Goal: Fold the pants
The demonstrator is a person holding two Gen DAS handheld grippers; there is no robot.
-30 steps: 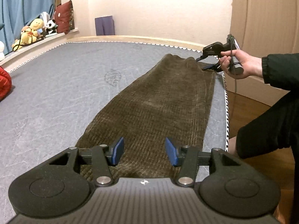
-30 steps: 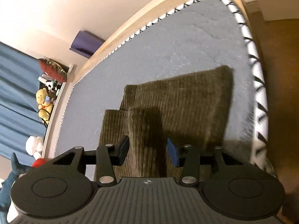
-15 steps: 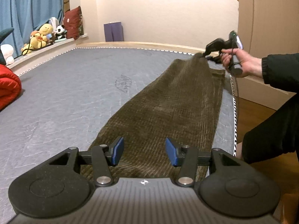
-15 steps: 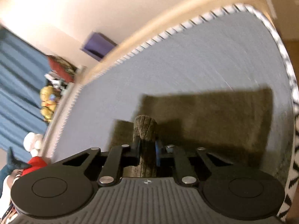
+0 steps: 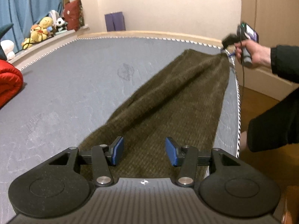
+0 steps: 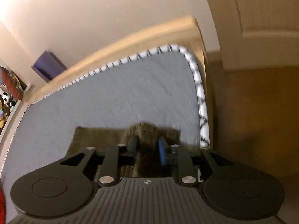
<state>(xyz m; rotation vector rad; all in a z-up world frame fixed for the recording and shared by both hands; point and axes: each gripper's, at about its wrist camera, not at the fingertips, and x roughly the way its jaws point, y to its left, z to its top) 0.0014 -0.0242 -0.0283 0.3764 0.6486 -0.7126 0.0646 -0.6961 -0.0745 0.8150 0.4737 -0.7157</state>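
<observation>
Brown corduroy pants lie lengthwise on the grey mattress near its right edge. My left gripper hovers open over their near end, with nothing between its blue pads. At the far end a hand holds my right gripper, and the cloth rises in taut ridges up to it. In the right wrist view a bunched fold of the pants stands between the jaws of the right gripper, which are opening around it.
The mattress's striped right edge runs beside the pants, with wooden floor beyond. A red quilt lies at the left. Stuffed toys sit on the ledge. A door stands at the right, and a dark sleeve is close by.
The right gripper closed on the pants' far end and lifted it off the mattress, pulling ridges into the cloth; its pads now stand wider apart. The left gripper stayed over the near end.
</observation>
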